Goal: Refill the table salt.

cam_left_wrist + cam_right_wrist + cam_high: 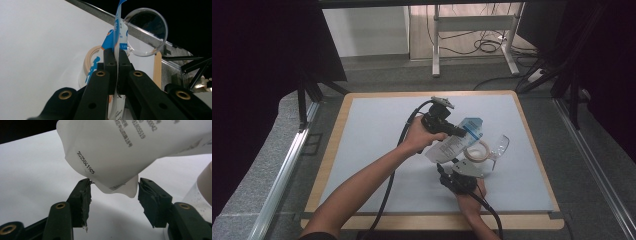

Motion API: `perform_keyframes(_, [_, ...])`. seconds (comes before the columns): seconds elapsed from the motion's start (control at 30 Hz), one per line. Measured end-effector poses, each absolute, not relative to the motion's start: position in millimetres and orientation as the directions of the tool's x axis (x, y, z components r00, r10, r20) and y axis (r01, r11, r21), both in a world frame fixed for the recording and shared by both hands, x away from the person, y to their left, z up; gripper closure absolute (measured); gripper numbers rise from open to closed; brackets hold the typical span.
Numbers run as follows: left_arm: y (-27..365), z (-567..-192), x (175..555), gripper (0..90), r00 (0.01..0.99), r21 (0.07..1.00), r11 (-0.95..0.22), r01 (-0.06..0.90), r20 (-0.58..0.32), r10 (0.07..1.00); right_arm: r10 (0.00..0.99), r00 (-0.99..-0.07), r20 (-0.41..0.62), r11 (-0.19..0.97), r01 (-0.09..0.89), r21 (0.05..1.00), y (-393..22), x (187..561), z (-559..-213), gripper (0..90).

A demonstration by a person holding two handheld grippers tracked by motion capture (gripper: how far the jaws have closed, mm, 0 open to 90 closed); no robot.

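The pouch [452, 142] is being held up, clamped in the shut left claw [115, 56]; its bottom corner is being framed, ungripped, by the half-open right claw [113, 188].

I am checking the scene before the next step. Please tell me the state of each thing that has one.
Pouch: lifted off the table, held at its top edge.
Left gripper: shut on pouch.
Right gripper: open, lower pouch corner between its pads.
Clear cup: lying on its side.
Tape roll: lying flat.
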State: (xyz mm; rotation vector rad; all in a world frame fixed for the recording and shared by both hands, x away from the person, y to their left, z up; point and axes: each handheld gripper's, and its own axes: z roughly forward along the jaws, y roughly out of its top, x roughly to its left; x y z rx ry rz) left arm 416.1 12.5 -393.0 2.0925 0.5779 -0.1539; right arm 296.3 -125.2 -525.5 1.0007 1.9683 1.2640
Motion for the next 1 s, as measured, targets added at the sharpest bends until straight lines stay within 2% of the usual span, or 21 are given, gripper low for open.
perform_keyframes(0.33, [28,-393,414,89.5,0.872,0.777,-0.416,0.472,-0.344,0.348,0.84,-0.539,-0.067,0.263,0.296,0.918,-137,283,-525,36.2])
perform_keyframes(0.57, [50,-397,411,89.4,0.857,0.794,-0.358,0.491,-0.367,0.361,0.826,-0.563,-0.01,0.221,0.308,0.925,-155,273,-525,35.5])
perform_keyframes(1.0, [97,-413,409,89.8,0.818,0.809,-0.258,0.529,-0.405,0.407,0.836,-0.549,0.009,0.182,0.292,0.939,-185,266,-523,35.5])
